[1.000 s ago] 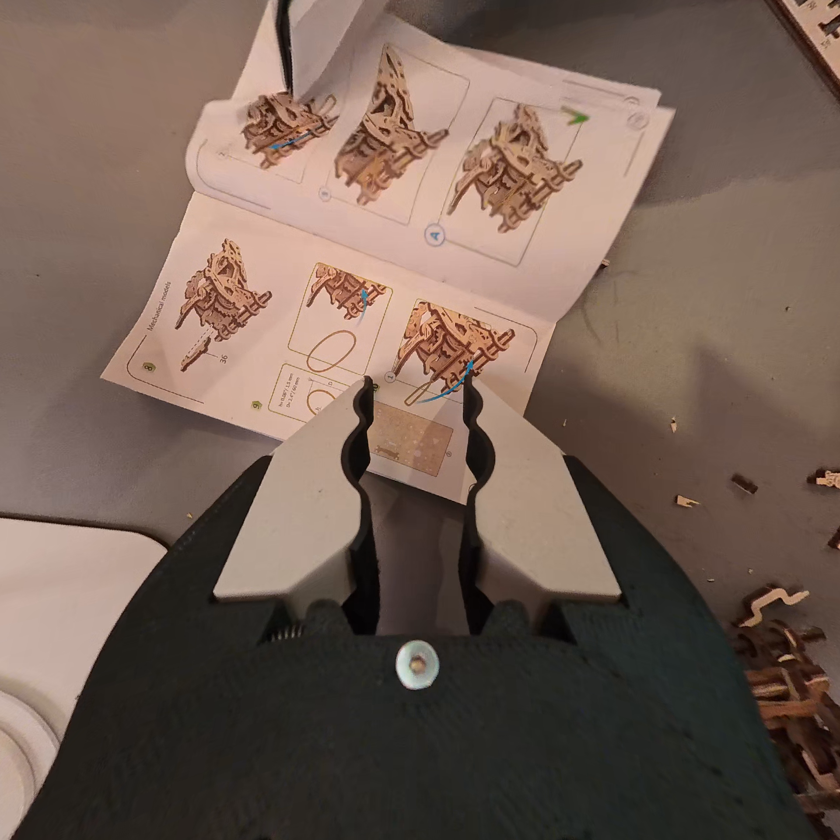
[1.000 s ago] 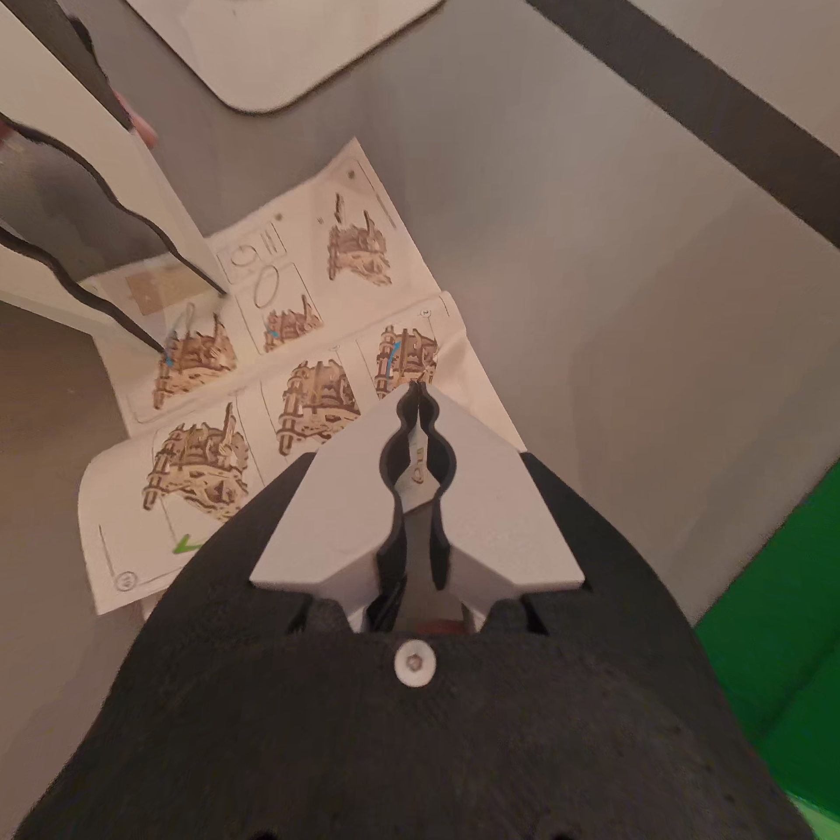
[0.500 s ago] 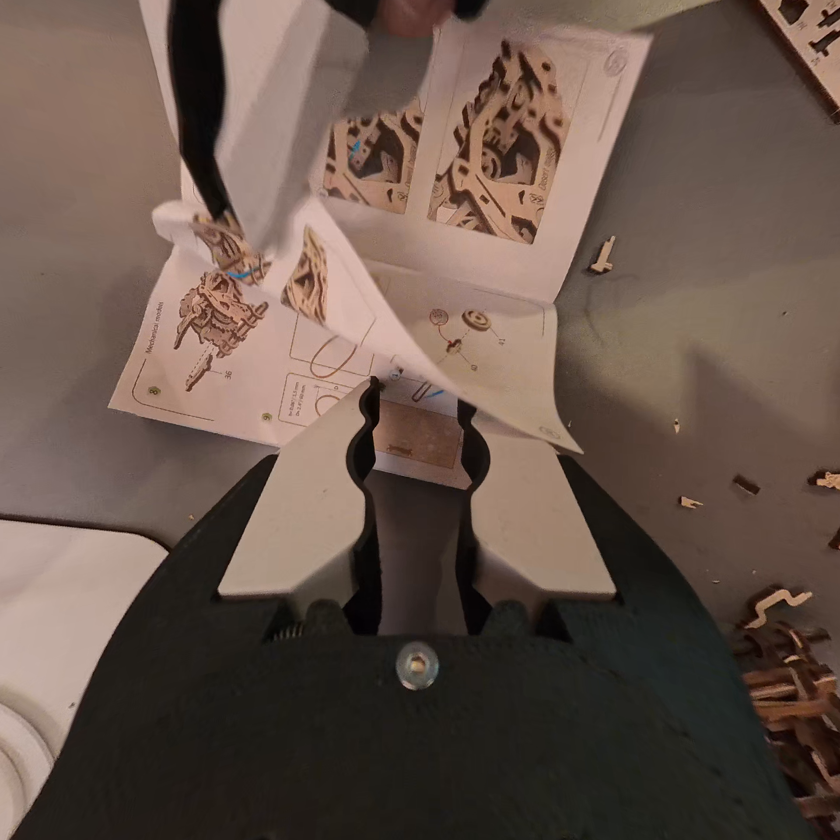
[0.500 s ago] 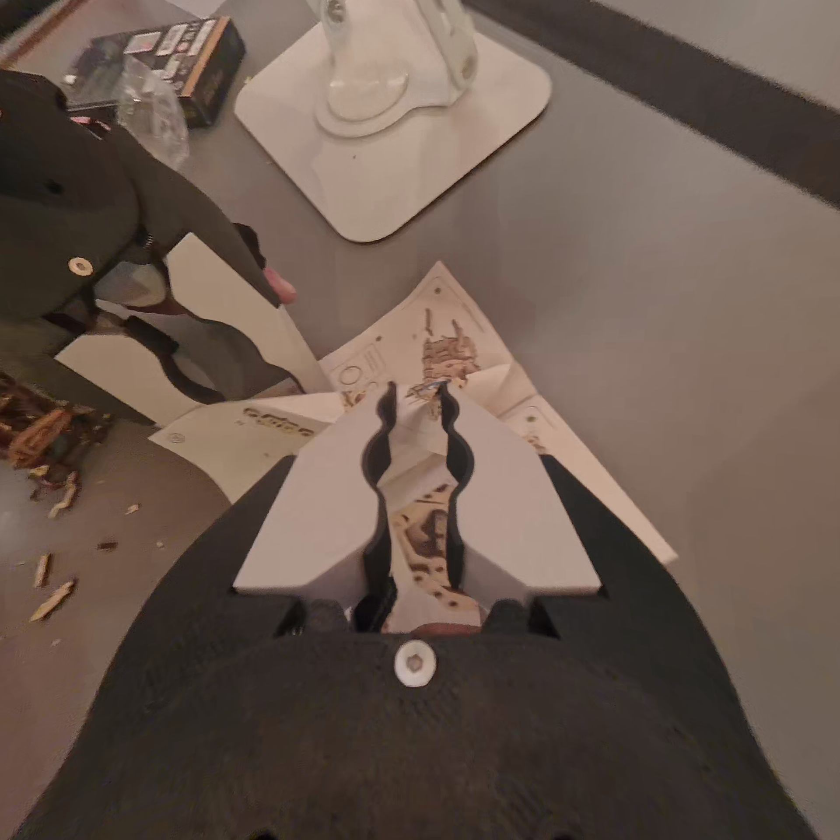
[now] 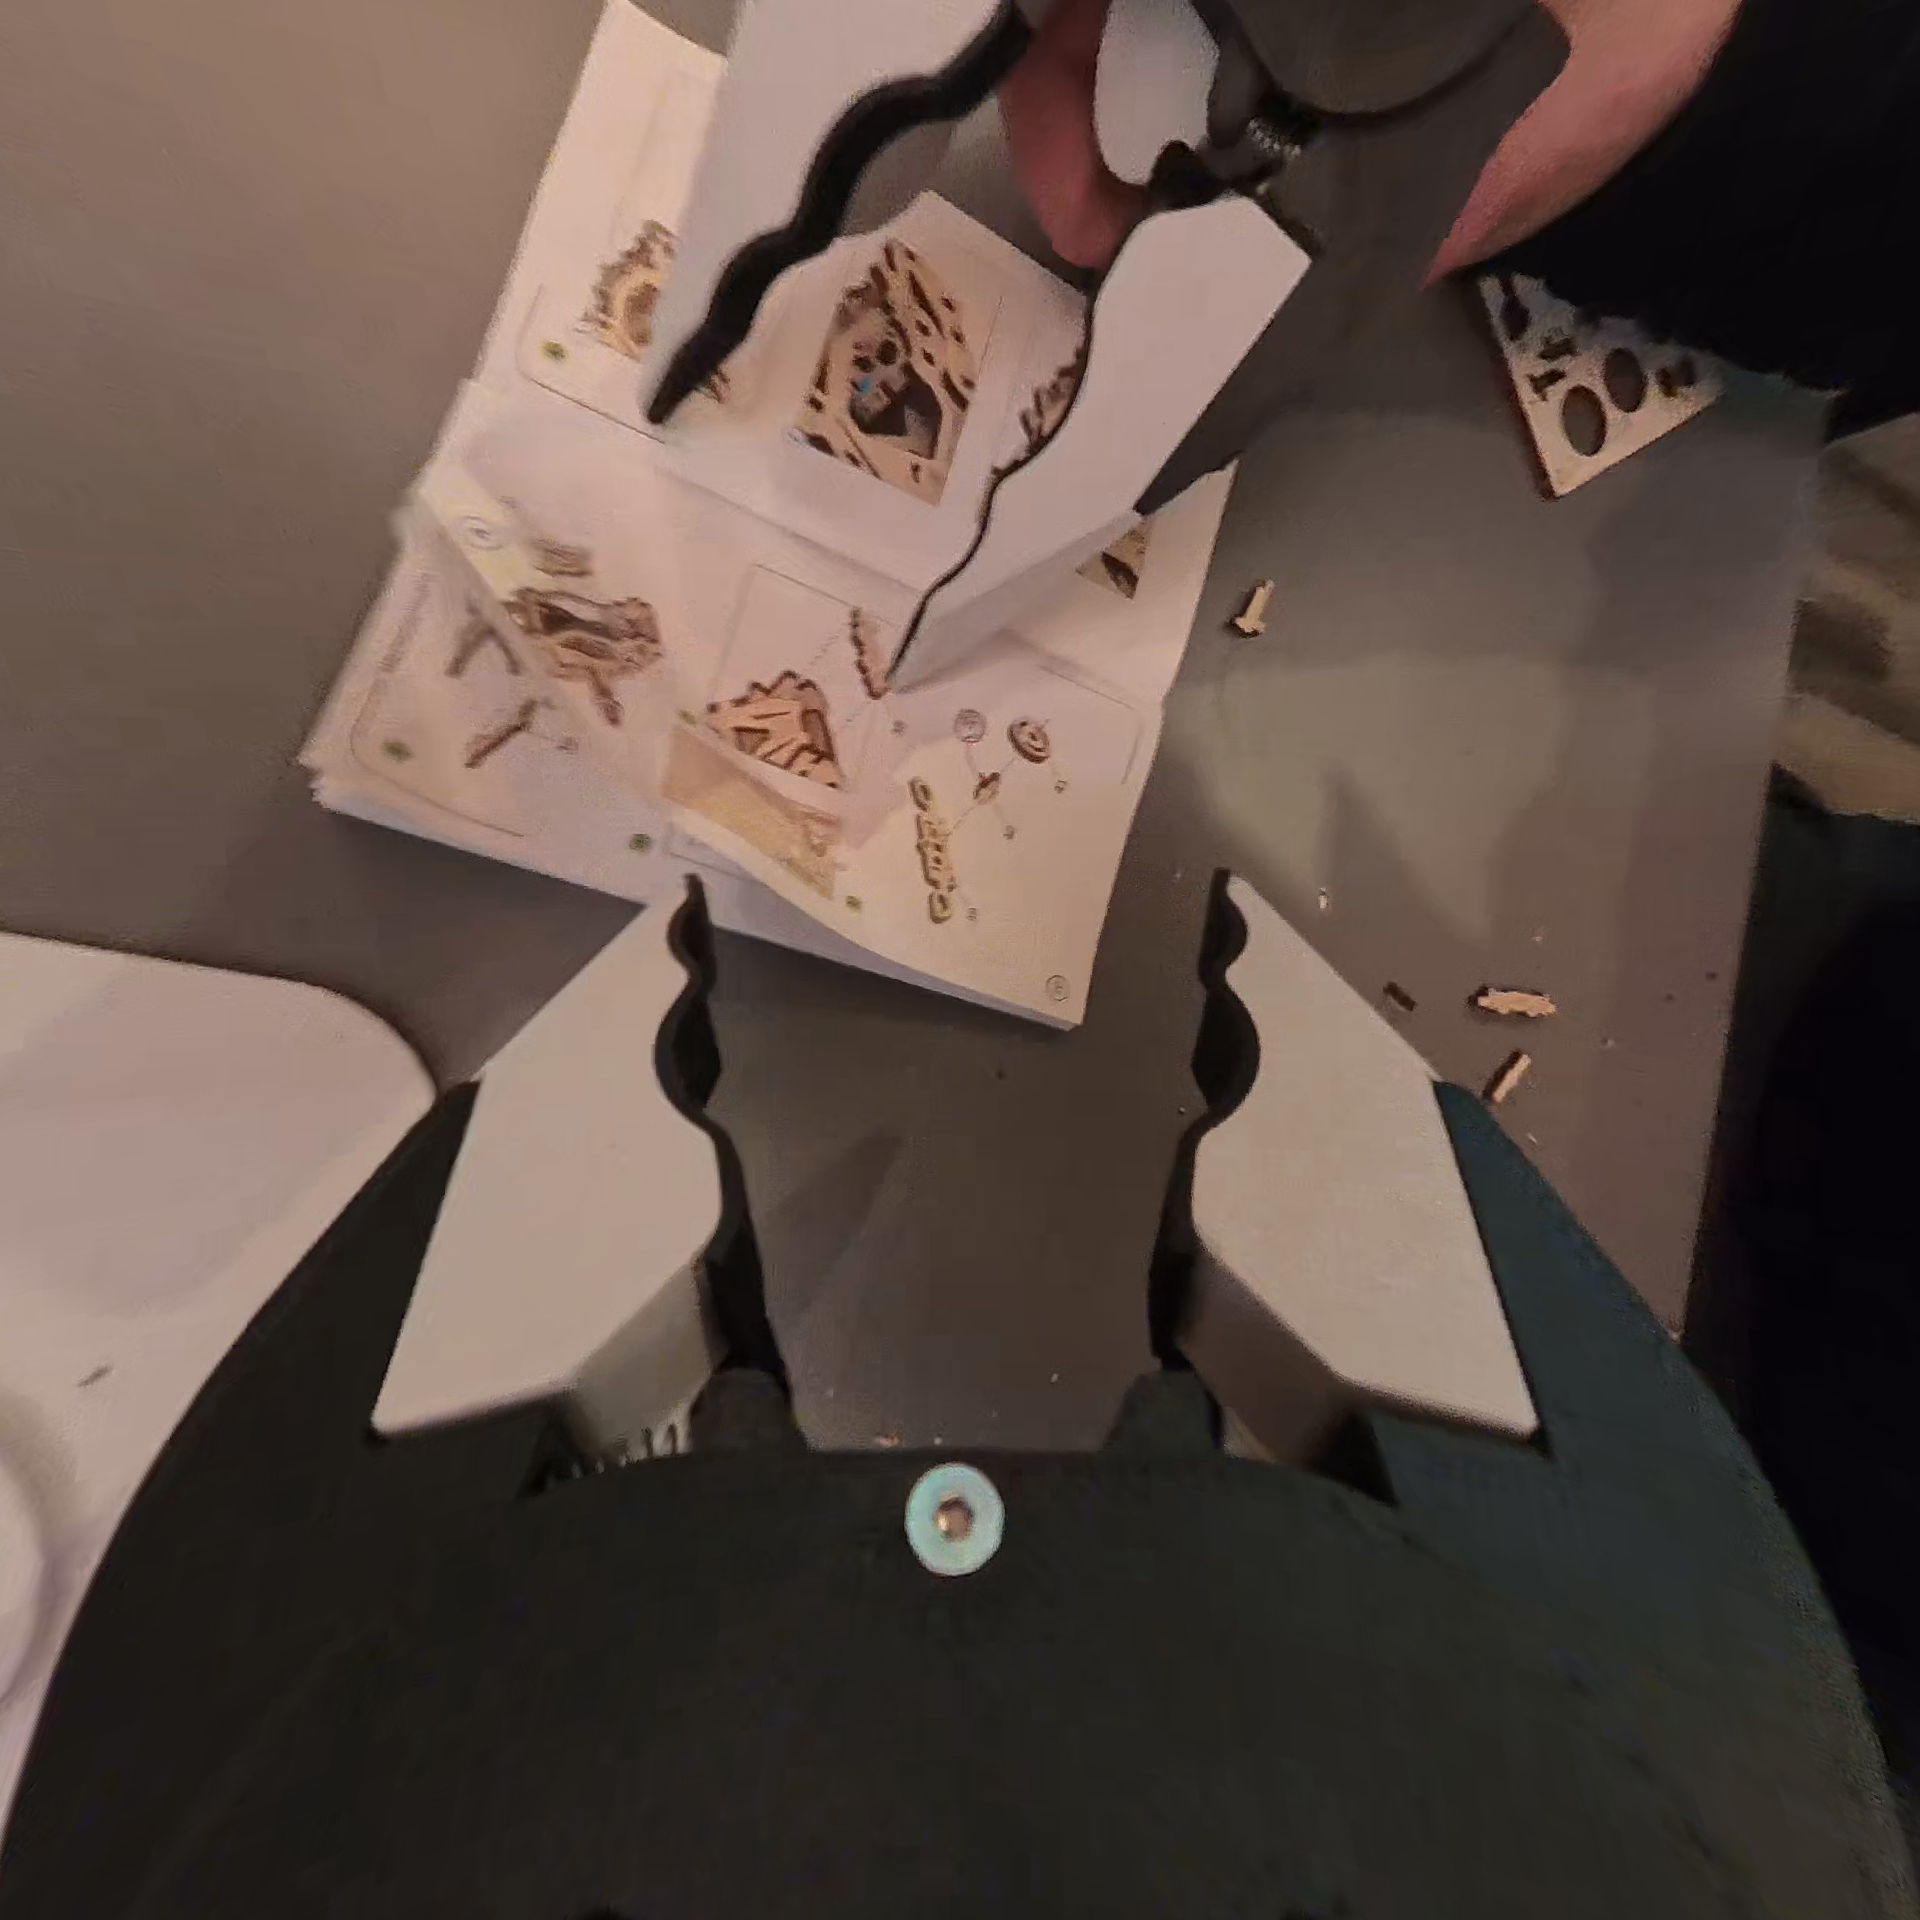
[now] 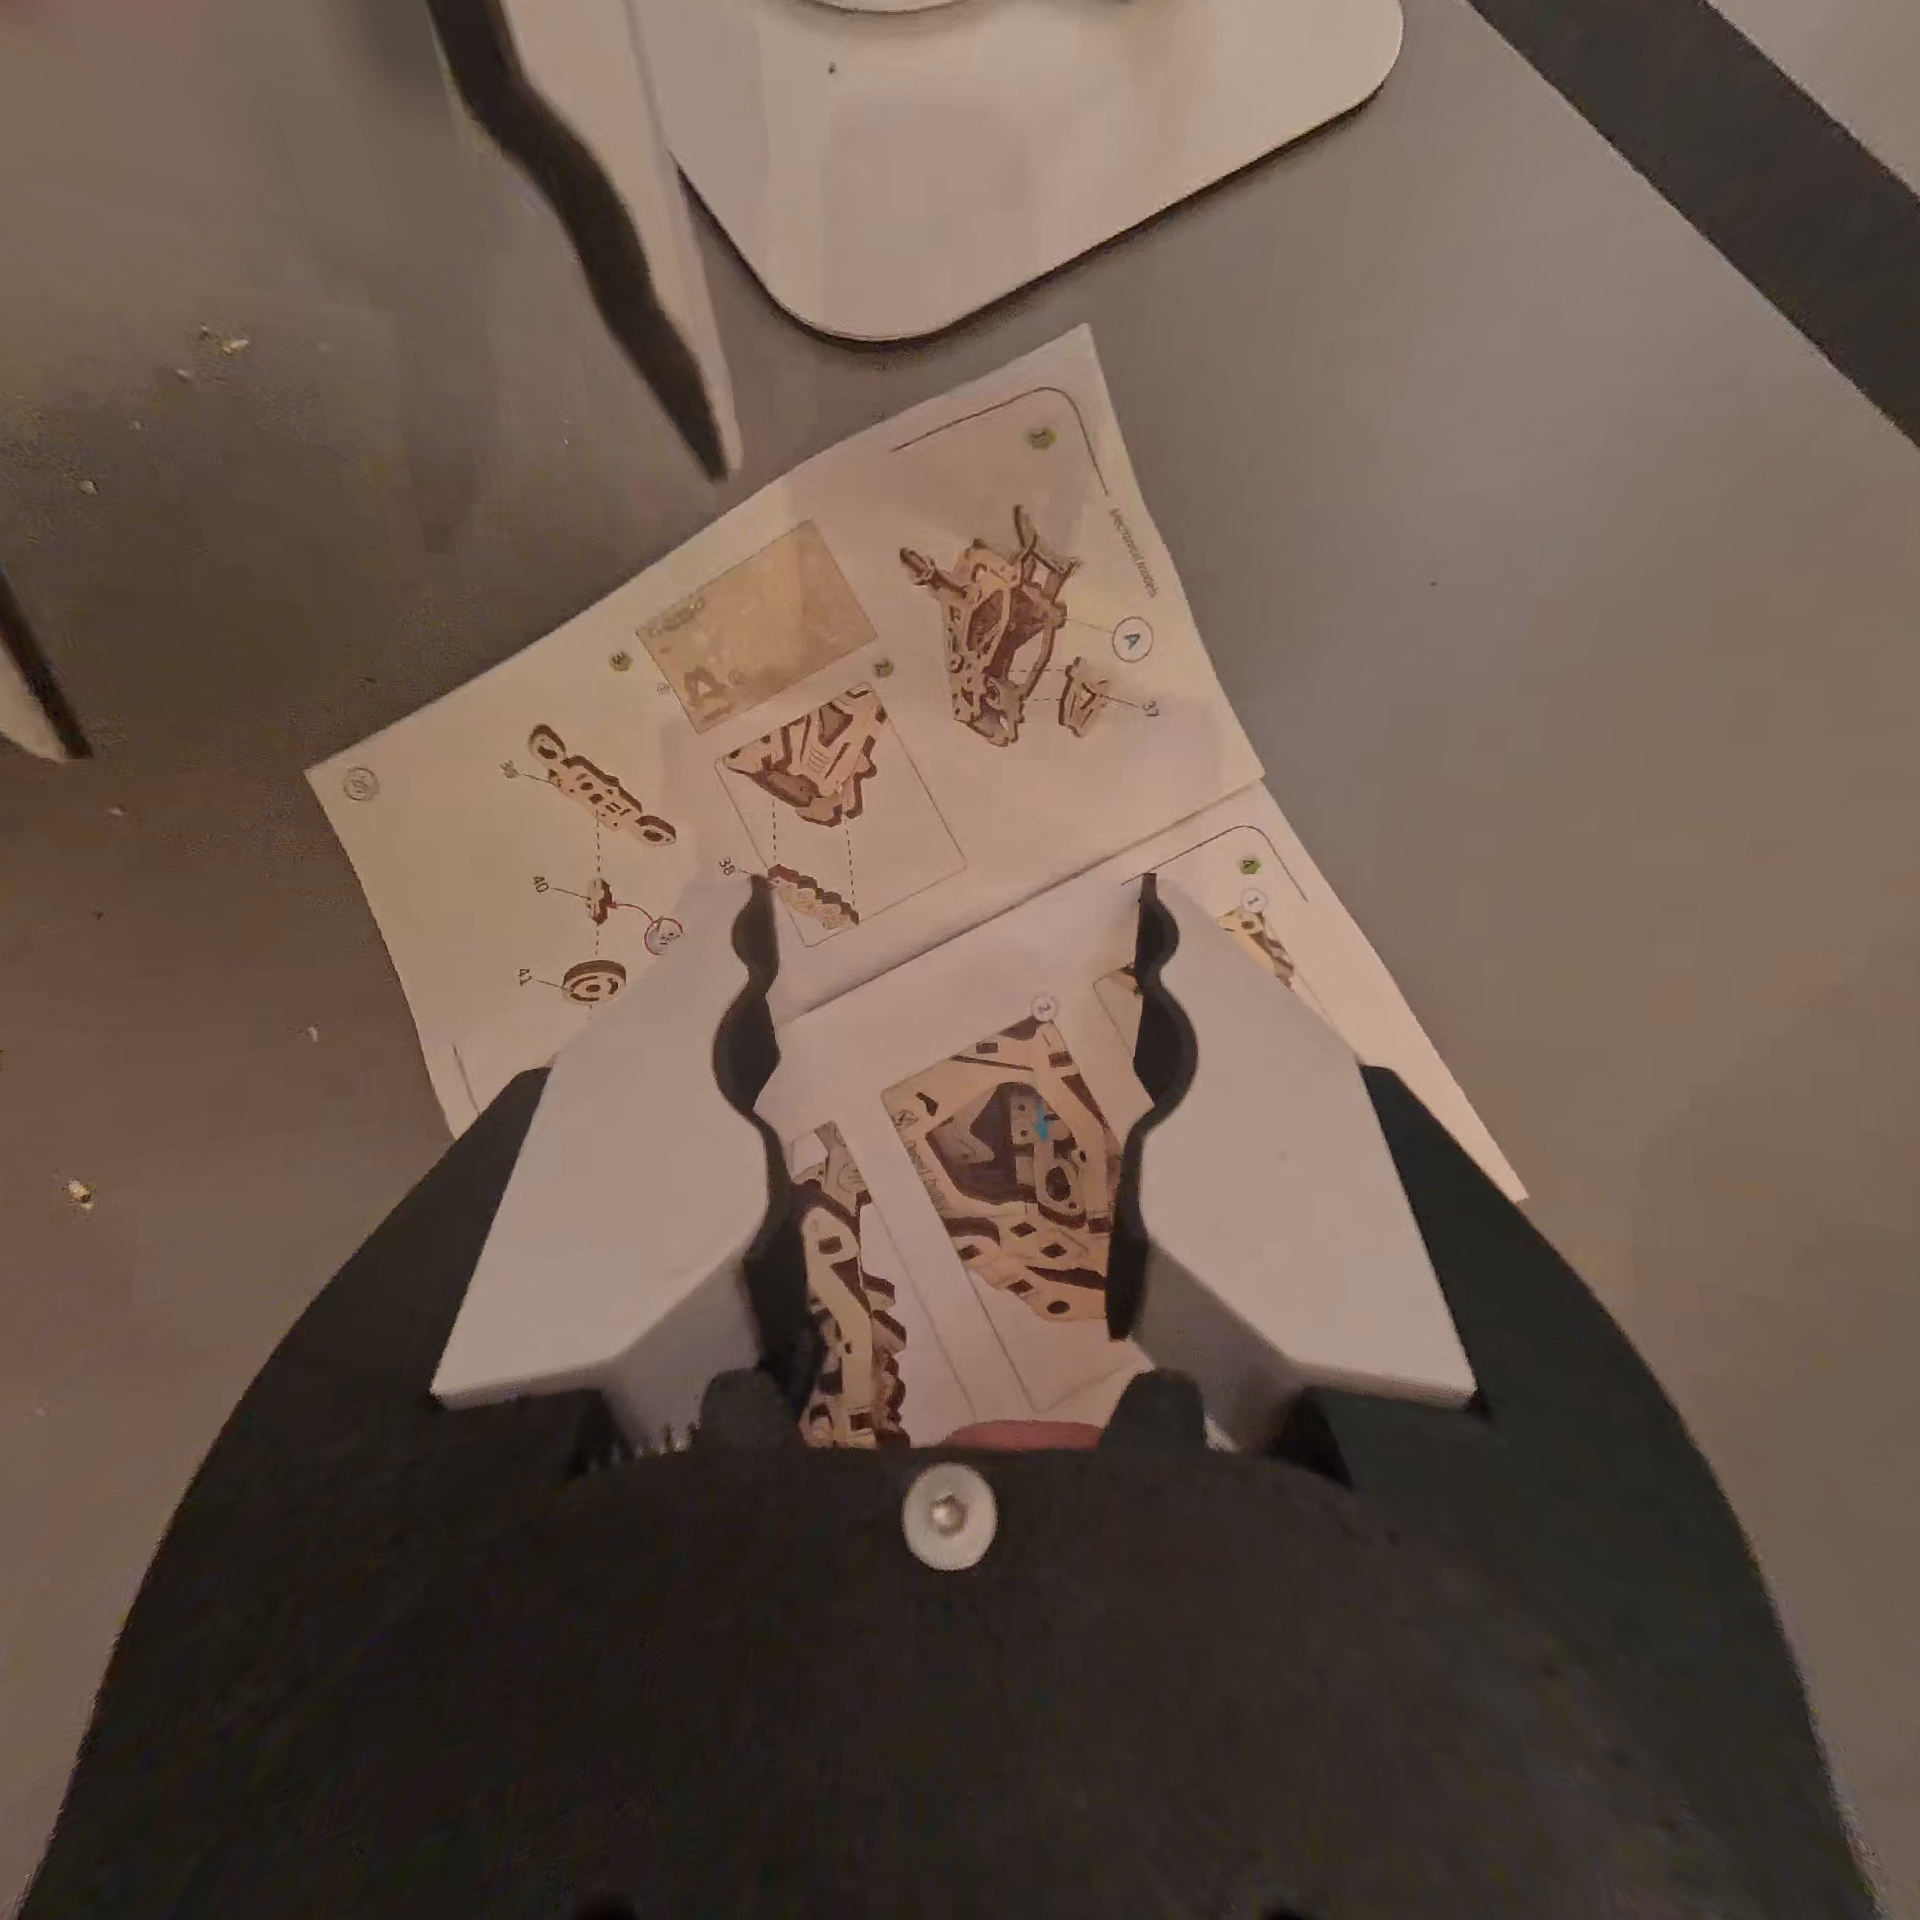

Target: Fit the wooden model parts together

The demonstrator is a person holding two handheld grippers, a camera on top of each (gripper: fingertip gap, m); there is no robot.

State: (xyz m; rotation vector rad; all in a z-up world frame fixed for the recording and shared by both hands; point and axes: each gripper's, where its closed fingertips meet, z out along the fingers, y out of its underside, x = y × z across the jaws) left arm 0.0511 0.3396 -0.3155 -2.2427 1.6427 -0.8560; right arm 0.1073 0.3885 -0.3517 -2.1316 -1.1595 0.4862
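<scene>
Grey worktop [image 5: 1455,727] fills both views, with an open instruction booklet [image 6: 935,727] lying flat on it, a white rounded base [image 6: 1039,156] just beyond it, and wood scraps [image 5: 1512,1003] scattered to one side. Both tongs are apart and hold nothing: the left tongs [image 5: 956,914] hover over bare worktop just short of the booklet's near edge, while the right tongs [image 6: 945,883] hang over the booklet's pages, and in the left wrist view one of their fingertips [image 5: 904,675] points down onto a diagram and may be touching the paper, though I cannot tell. A hand [image 5: 1060,135] grips the right tool from behind. No fitting is in hand at this moment; it looks like a check of the booklet to find the next step. As for the wooden parts, only a corner of a punched-out parts sheet [image 5: 1590,395] shows past the booklet, and the model itself is out of both views. The next move likely calls for matching the pictured piece against the loose parts, then picking it up with a light, narrow pinch, since thin plywood tabs can snap. Pages carry printed drawings, step numbers and part numbers, plus a short line of small print down the margin; no brand can be made out.
</scene>
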